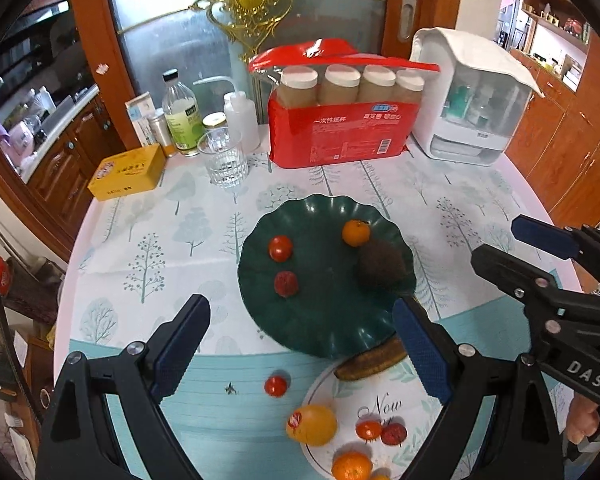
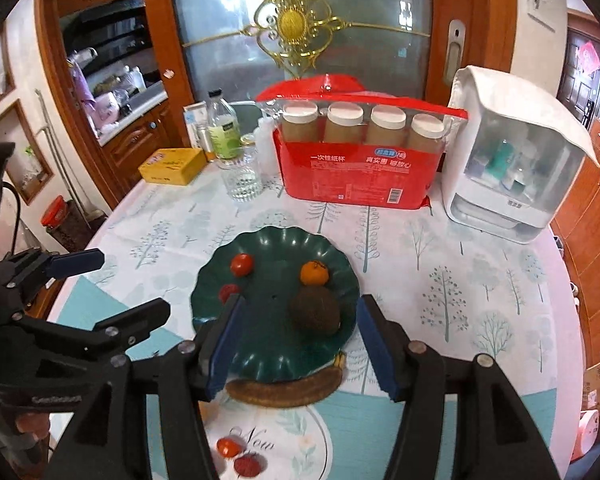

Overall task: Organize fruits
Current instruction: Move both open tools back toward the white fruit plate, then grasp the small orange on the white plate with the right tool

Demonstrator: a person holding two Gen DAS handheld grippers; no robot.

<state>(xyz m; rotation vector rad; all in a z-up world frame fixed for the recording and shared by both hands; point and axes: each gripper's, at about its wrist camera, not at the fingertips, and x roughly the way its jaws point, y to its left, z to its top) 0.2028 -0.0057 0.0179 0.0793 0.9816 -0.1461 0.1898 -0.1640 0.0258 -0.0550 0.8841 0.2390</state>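
Found 2 plates on the surface [image 1: 140, 240]: a far plate [image 1: 328, 336] at the middle, a near plate [image 1: 328, 392] just before it. Counted 4 fruits on the far plate: a tomato [image 1: 280, 248] at left, a lychee [image 1: 286, 283] just before it, a mandarin [image 1: 356, 233] at right, a rough fruit [image 1: 382, 265] touching it in front. Noted a banana [image 1: 370, 362] between the plates, tucked under the far rim. Saw a loose tomato [image 1: 276, 386] left of the near plate and an orange [image 1: 312, 424] across that plate's left rim. Behind, left to right, found a tin [image 1: 128, 172], a bottle [image 1: 182, 114], a glass [image 1: 223, 158], a cup pack [image 1: 340, 136], a cabinet [image 1: 472, 108].
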